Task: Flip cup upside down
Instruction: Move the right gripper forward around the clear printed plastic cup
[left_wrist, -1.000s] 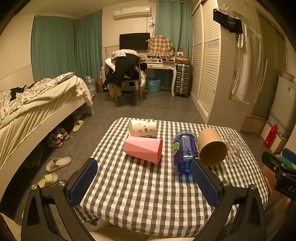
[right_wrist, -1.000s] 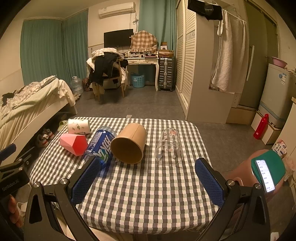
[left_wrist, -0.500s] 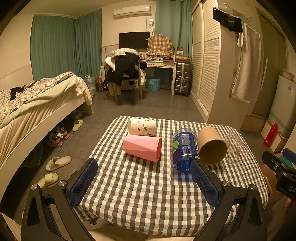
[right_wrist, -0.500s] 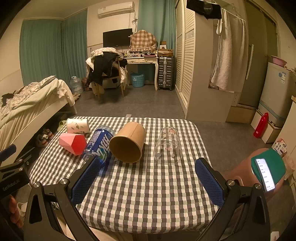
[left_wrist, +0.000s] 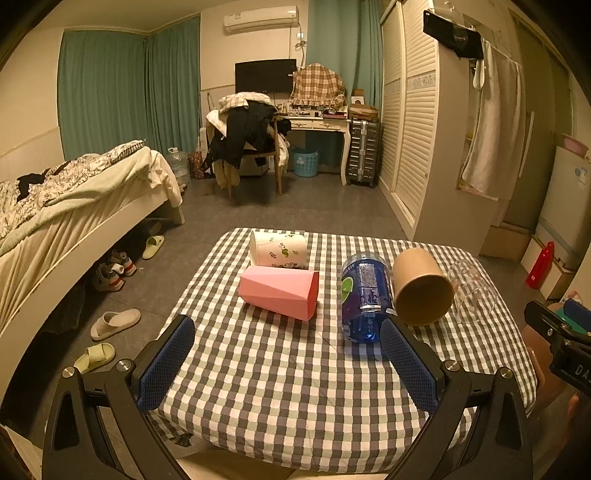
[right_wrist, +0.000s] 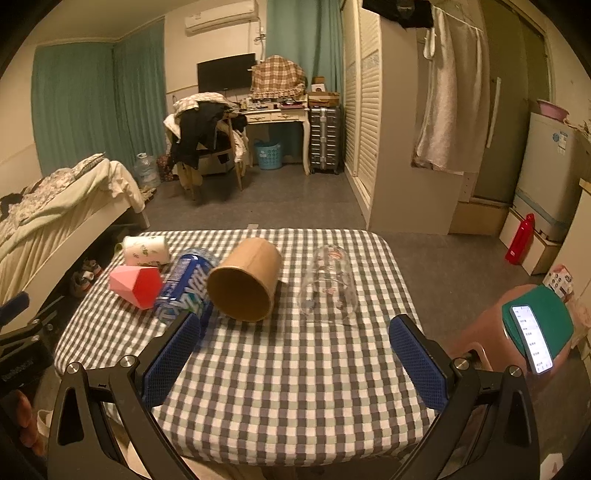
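Note:
Several cups lie on their sides on the checked table (left_wrist: 280, 369): a white floral cup (left_wrist: 279, 253), a pink faceted cup (left_wrist: 279, 291), a blue printed cup (left_wrist: 364, 295), a brown paper cup (left_wrist: 421, 286) and a clear glass cup (left_wrist: 472, 290). In the right wrist view they are the white (right_wrist: 146, 251), pink (right_wrist: 136, 282), blue (right_wrist: 186, 284), brown (right_wrist: 245, 284) and clear (right_wrist: 328, 286) cups. My left gripper (left_wrist: 286, 358) is open and empty at the table's near edge, short of the pink cup. My right gripper (right_wrist: 293, 354) is open and empty, short of the brown and clear cups.
A bed (left_wrist: 74, 206) stands to the left with shoes and slippers (left_wrist: 114, 323) on the floor. A pink stool holding a phone (right_wrist: 530, 338) is at the table's right. A wardrobe (left_wrist: 417, 140), a desk and a chair stand beyond.
Both grippers have crept slightly forward and stayed open; the cups appear a little nearer. No cup has moved on the table.

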